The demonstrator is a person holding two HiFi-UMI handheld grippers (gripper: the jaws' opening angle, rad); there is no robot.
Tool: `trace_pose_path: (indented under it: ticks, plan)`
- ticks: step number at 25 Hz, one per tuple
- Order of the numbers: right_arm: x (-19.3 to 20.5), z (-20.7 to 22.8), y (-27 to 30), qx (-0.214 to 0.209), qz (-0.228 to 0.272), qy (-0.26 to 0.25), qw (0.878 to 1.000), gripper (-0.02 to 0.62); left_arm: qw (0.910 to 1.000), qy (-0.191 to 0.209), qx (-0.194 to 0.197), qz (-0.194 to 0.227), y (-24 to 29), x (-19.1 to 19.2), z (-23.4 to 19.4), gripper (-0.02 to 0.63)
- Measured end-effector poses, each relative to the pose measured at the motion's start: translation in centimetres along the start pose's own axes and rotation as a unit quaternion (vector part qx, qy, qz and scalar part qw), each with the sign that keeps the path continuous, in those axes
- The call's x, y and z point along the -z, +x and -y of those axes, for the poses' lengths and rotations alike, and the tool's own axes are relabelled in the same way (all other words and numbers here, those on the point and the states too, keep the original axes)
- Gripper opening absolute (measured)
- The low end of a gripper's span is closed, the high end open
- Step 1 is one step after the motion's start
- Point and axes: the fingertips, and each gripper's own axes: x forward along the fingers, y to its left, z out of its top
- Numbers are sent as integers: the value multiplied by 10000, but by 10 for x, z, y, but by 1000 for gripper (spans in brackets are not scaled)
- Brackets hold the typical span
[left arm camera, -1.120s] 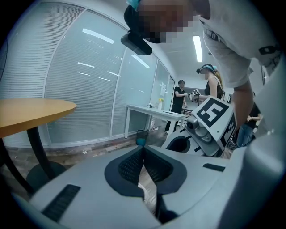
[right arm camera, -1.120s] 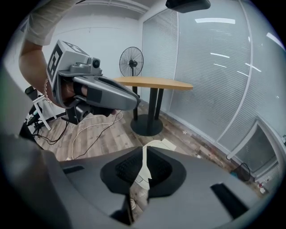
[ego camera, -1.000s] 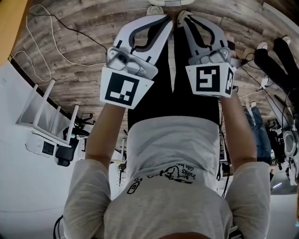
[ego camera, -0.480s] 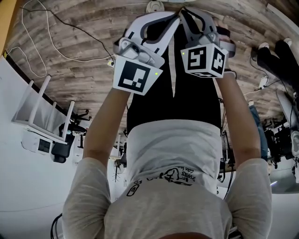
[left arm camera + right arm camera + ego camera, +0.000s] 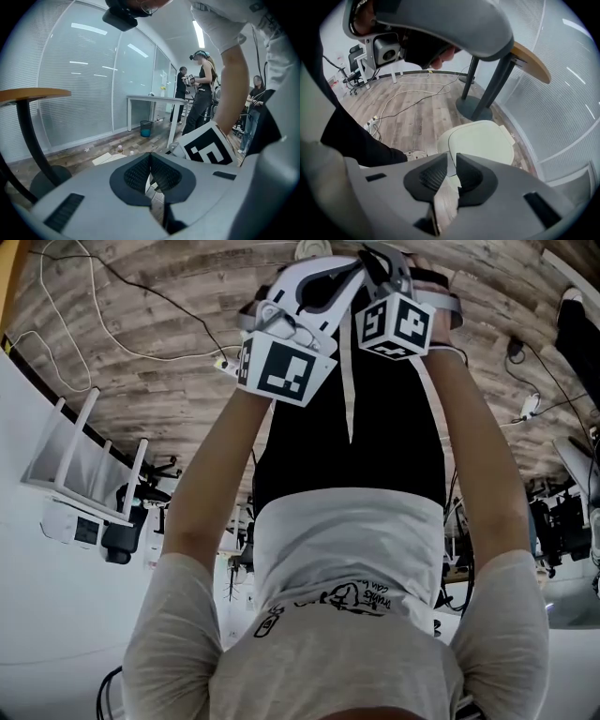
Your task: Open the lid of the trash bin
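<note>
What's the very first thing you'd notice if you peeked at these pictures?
Two black-and-white marker cubes jump out at the top of the head view, the left cube and the right cube, against the wood floor. Just past the right gripper, whose jaws have just been opening with nothing between them, a closed white trash bin stands on the floor.

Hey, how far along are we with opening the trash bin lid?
Done: nothing yet; the trash bin lid lies shut. In hand: the right gripper points down at it, not touching; its jaws have just been opening, with nothing between them. Left: reach the lid, grip it and lift.
</note>
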Motion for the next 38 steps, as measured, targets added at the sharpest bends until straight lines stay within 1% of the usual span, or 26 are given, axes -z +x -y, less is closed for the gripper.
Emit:
trace_pose_path:
  ticks: [4,8,16,23,26,31,33,36,38]
  plan:
    - [16,-10,23,-111,-278,-204,9993,75,9999,-76,7,-98,6,12,1,20]
    - [30,-17,39,-235,-519,-386,9976,91,9997,-50,72,-239,12,23,6,20]
    - [42,-26,57,-421,-686,-573,9951,125,9983,-62,170,-545,22,54,14,20]
    - [51,-37,67,-693,-894,-766,9906,140,9982,-96,160,-569,22,56,12,20]
    - [54,-41,69,-772,-942,-734,9898,168,9982,-119,149,-571,24,57,11,20]
    - [54,-38,72,-784,-1015,-662,9895,156,9981,-131,137,-582,27,57,10,20]
    - [53,-39,71,-813,-996,-586,9900,163,9981,-120,140,-585,27,56,10,20]
    - [50,-38,68,-843,-952,-439,9909,193,9982,-137,112,-573,26,53,7,20]
    - [47,-36,64,-846,-902,-311,9918,192,9982,-157,94,-566,24,50,5,20]
